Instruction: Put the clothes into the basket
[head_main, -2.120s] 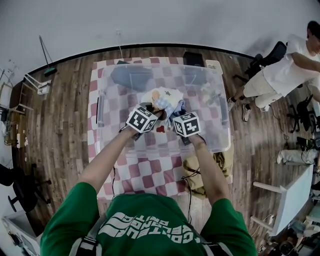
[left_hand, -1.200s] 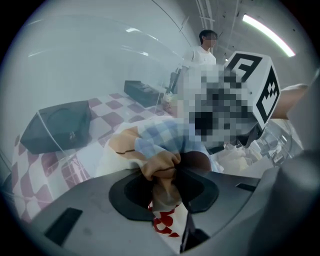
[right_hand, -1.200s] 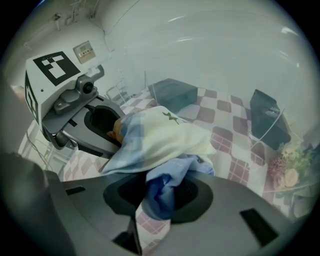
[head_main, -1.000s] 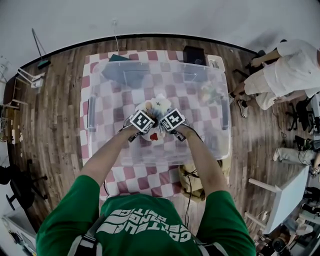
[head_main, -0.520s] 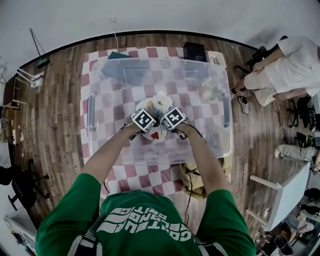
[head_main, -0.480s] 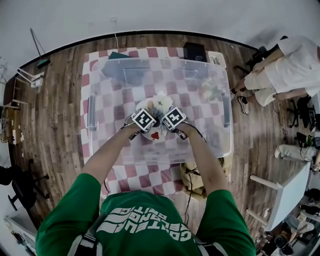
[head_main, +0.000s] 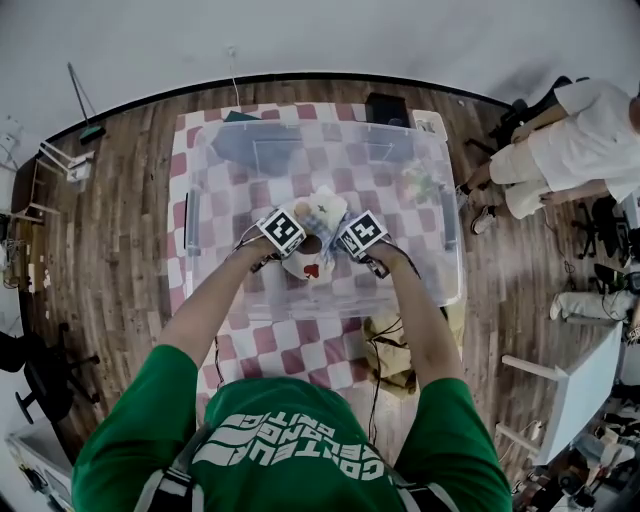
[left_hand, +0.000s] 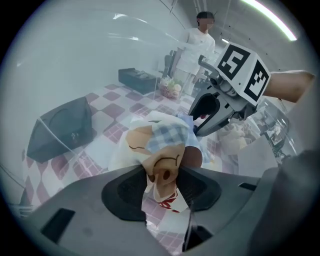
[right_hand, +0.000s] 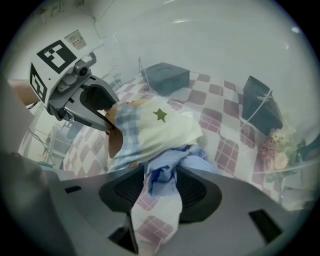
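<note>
Garment (head_main: 318, 213): cream piece with a green star, a blue check patch and a light blue part, sitting inside the basket (head_main: 425, 285) near its middle, bunched between the two tools. I'm not seeing whether it's reaching the basket floor.
Left tool (left_hand: 162, 186): jaws opening, a tan and cream printed fold of the garment filling the gap, pads touching cloth on both sides. It's working at the garment's 9 o'clock side in the head view.
Right tool (right_hand: 160, 192): jaws opening too, the light blue part of the garment hanging through the gap and pressing against both pads. It's working at the garment's 3 o'clock side.
Tools, relative: pointing at each other across the garment, close together, not touching.
Basket: clear plastic bin, taking up most of the tabletop (head_main: 300, 345), which is wearing a pink and white checked cover.
Dark bag (head_main: 245, 150): showing at the basket's 11 o'clock corner.
Flowers (head_main: 420, 182): small pale bunch showing at the basket's 2 o'clock.
Olive cloth (head_main: 395, 340): hanging off the tabletop edge at the basket's 5 o'clock, outside the basket.
Person in white (head_main: 580, 140): bending over on the floor at 2 o'clock, well away from the tabletop.
</note>
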